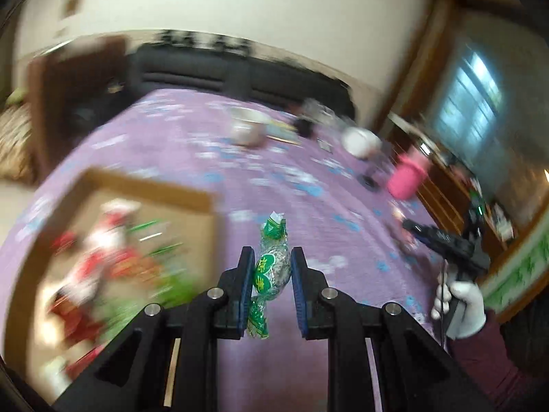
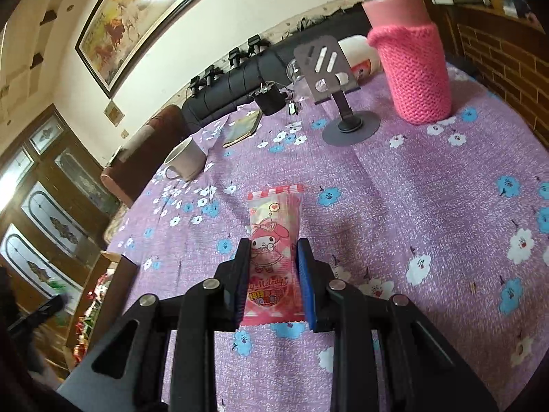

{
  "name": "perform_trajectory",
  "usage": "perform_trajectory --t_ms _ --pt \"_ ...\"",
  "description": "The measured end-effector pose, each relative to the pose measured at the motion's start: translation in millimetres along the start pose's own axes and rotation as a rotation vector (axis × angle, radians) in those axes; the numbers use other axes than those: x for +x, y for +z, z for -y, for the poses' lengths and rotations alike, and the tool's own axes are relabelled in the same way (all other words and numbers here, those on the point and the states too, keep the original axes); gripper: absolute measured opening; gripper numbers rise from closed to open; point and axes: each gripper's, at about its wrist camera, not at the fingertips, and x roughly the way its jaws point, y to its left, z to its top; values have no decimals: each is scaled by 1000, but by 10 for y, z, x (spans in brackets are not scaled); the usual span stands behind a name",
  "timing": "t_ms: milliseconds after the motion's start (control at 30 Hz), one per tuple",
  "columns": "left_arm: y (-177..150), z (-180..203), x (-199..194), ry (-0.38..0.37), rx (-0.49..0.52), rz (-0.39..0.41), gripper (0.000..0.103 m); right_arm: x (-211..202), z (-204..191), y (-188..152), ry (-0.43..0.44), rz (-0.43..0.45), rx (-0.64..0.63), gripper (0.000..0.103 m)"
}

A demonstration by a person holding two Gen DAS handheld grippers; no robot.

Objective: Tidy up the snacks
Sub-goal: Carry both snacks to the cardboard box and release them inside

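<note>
Both grippers loaded, snacks off the cloth.
My left gripper (image 1: pixel 271 274) clamps a green twist-wrapped candy (image 1: pixel 271 267) right of the box (image 1: pixel 151 185); right gripper (image 2: pixel 272 274) pinches a pink sachet (image 2: pixel 274 257) mid-body. Light, crinkly, probably slippery: I grip the filled middle.

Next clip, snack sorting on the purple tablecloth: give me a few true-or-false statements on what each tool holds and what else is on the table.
1. The left tool grips a green sweet. True.
2. The right tool is empty. False: its jaws are around a pink snack packet.
3. A box holding snacks sits left of the left tool. True.
4. The bottle wears a blue sleeve. False: the knitted sleeve is pink.
5. A white mug stands on the tablecloth. True.
</note>
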Motion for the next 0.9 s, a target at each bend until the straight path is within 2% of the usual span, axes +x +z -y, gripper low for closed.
perform_trajectory --t_ms 67,167,233,400,500,633,700,767,900 --pt "-66 -312 -196 44 -64 19 20 7 -160 -80 43 -21 6 28" --pt "-190 -688 -342 120 -129 22 20 57 -644 -298 138 -81 -34 28" --pt "-287 -897 -380 141 -174 19 20 123 -1058 -448 197 -132 -89 28" --pt "-473 -1103 -398 190 -197 6 21 286 -2122 -841 331 -250 -243 29" --pt "-531 -1209 -407 229 -208 12 22 398 -2598 -1084 377 -310 -318 29" --pt "-565 -1372 -477 231 -250 19 41 584 -3012 -1405 398 -378 -374 29" --pt "-567 -1396 -530 227 -250 37 43 696 -3146 -1556 374 -406 -400 30" --pt "-574 -1407 -618 228 -257 61 50 761 -3200 -1661 341 -413 -423 32" --pt "-556 -1332 -759 254 -235 111 54 707 -3226 -1763 339 -405 -454 35"
